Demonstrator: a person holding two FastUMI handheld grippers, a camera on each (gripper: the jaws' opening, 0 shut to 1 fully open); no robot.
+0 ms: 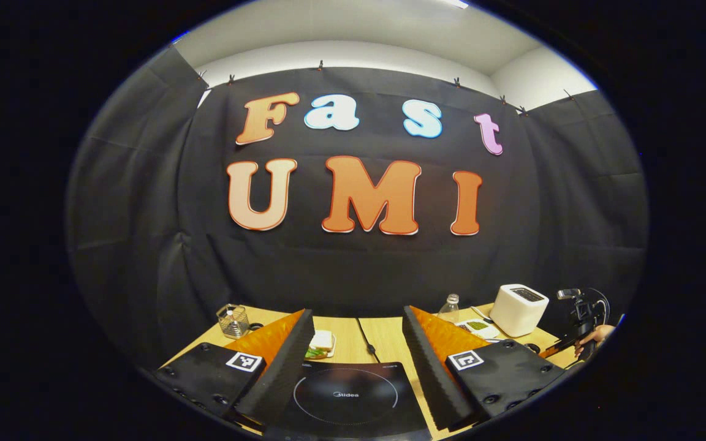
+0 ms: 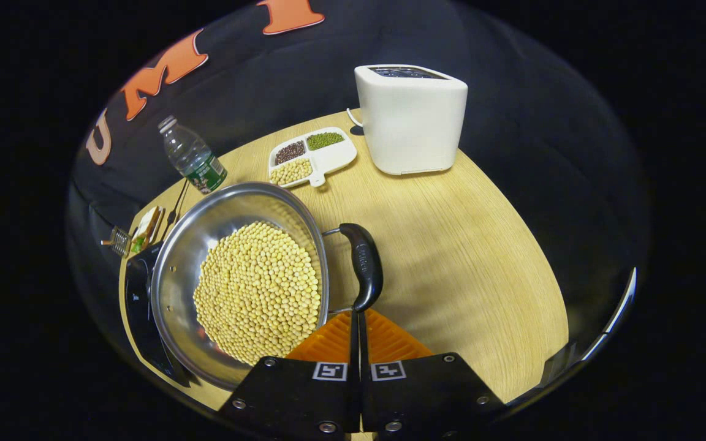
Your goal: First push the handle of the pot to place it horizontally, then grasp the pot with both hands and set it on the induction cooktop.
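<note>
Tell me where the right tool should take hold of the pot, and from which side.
Grip the black side handle on the pot. It stands off the rim on wire arms, leaving a gap for one finger. Come in from the pot's outer side, where the shut right tool sits just below the handle; open first.

Pot (image 2: 239, 282) of beans (image 2: 258, 294) on the table (image 2: 451, 257), handle (image 2: 362, 266) on its right, cooktop (image 2: 138, 306) just left, bottle (image 2: 193, 158) and divided dish (image 2: 313, 156) behind, toaster (image 2: 411, 119) behind right, right gripper (image 2: 356, 318) touching the handle's near end.
</note>
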